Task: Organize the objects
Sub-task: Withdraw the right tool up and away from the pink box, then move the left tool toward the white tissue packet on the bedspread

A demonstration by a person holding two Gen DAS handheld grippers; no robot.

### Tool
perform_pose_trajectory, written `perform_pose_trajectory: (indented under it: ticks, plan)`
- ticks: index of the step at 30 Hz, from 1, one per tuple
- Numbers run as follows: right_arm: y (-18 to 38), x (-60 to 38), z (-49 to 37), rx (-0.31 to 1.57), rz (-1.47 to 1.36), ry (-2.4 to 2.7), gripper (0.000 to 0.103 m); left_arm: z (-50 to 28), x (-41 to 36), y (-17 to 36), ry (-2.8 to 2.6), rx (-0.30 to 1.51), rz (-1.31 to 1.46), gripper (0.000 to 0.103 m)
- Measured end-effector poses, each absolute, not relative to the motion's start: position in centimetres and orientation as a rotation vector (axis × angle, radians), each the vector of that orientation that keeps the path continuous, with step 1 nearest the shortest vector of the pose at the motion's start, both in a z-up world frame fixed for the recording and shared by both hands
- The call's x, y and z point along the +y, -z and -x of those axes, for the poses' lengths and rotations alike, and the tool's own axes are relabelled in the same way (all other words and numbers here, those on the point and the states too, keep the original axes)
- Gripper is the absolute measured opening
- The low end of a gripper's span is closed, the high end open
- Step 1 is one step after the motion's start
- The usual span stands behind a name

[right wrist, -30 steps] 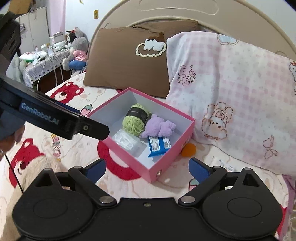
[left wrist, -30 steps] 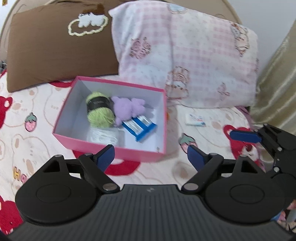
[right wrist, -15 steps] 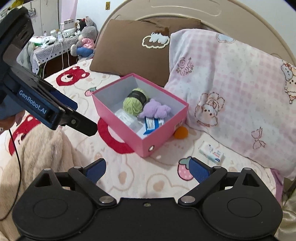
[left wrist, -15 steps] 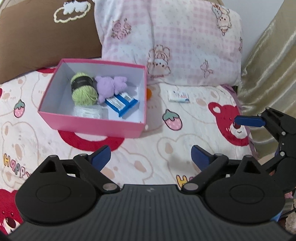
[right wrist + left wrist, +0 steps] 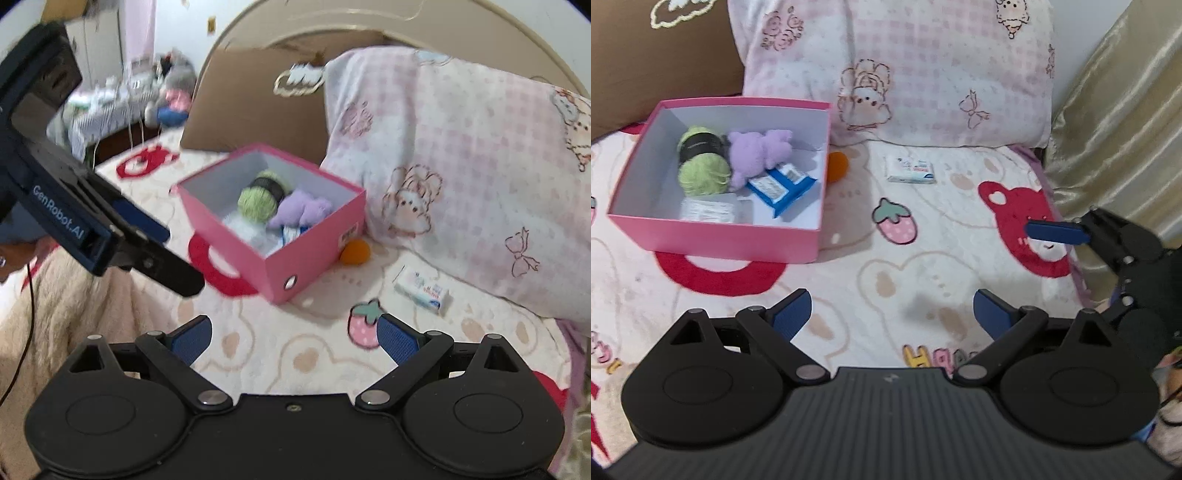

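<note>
The orange ball (image 5: 837,166) is half hidden behind the pink box (image 5: 713,236). Both the left gripper (image 5: 892,314) and the right gripper (image 5: 293,338) are seen spread, empty.

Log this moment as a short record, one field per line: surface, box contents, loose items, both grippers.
surface: bed blanket with bear and strawberry print
container: pink box, open
in box: green yarn ball, purple plush toy, blue packet, clear white packet
loose items: orange ball beside the box, white tissue pack near the pink pillow
left gripper: open, empty
right gripper: open, empty
</note>
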State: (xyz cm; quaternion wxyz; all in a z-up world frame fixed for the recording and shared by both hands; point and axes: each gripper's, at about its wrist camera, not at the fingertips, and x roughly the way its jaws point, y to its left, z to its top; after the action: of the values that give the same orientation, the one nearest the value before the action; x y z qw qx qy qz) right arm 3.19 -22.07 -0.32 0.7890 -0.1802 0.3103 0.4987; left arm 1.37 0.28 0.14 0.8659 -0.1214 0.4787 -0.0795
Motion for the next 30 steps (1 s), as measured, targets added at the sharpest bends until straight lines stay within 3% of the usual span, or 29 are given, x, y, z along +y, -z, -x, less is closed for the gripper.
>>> perform_pose_trajectory:
  ticks: [14,30]
  plan:
    - [5.9,-21.7,-10.7,0.768,0.331,-0.926,0.098,-7.3,-3.9,0.9,0.204,0.848,0.183,0.095]
    - [6.8,-19.7,-16.8,0.760,0.261,-0.849,0.095,-15.9,-5.7,4.5,0.226,0.755,0.266,0.092]
